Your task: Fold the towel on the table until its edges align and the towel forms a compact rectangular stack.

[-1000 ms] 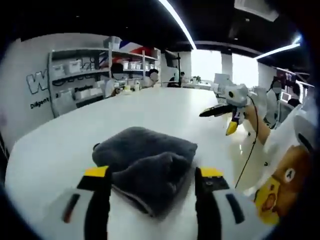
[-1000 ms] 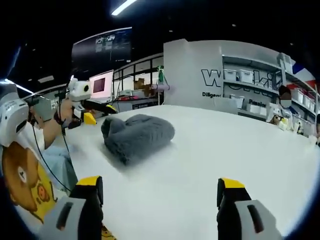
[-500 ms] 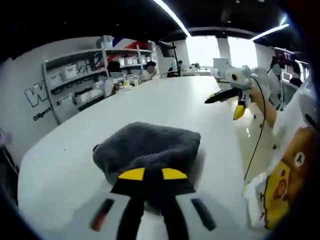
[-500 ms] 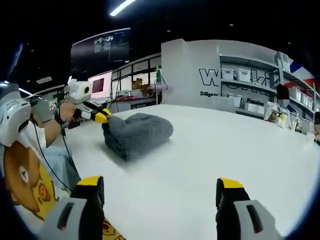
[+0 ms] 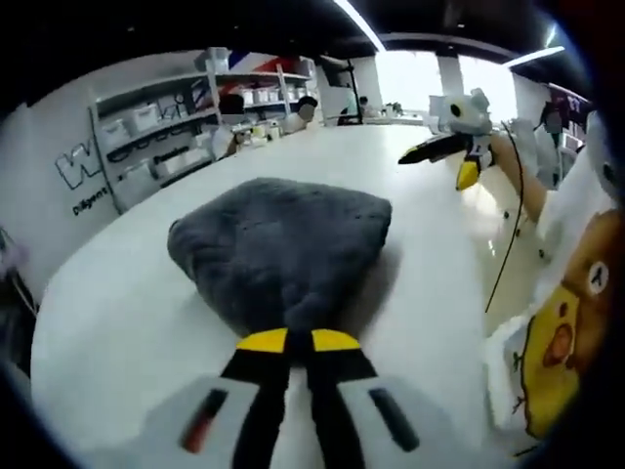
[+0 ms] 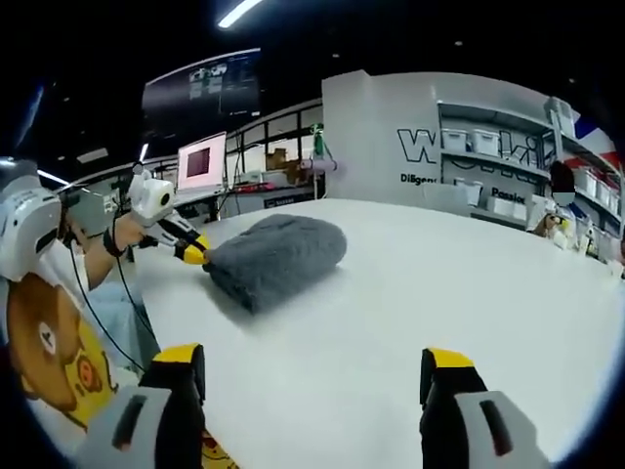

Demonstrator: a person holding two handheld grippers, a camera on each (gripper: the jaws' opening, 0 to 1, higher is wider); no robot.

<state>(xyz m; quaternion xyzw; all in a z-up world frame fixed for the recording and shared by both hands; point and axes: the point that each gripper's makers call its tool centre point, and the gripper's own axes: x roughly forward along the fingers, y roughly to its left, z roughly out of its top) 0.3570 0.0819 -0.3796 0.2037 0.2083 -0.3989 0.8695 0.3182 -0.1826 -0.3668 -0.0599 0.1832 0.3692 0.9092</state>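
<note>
Since a second ago the left gripper (image 5: 299, 341) has closed from wide open onto the near edge of the towel (image 5: 283, 244), its yellow-tipped jaws pinched together on the grey cloth. White and glossy, the tabletop (image 6: 391, 303) curves away towards shelves (image 6: 488, 161) of pale bins on a lettered wall. Bare surface surrounds the towel on all sides. Plush and folded, it forms a rounded mound. Away from it, the right gripper (image 6: 311, 376) hangs with jaws wide apart, holding nothing.
</note>
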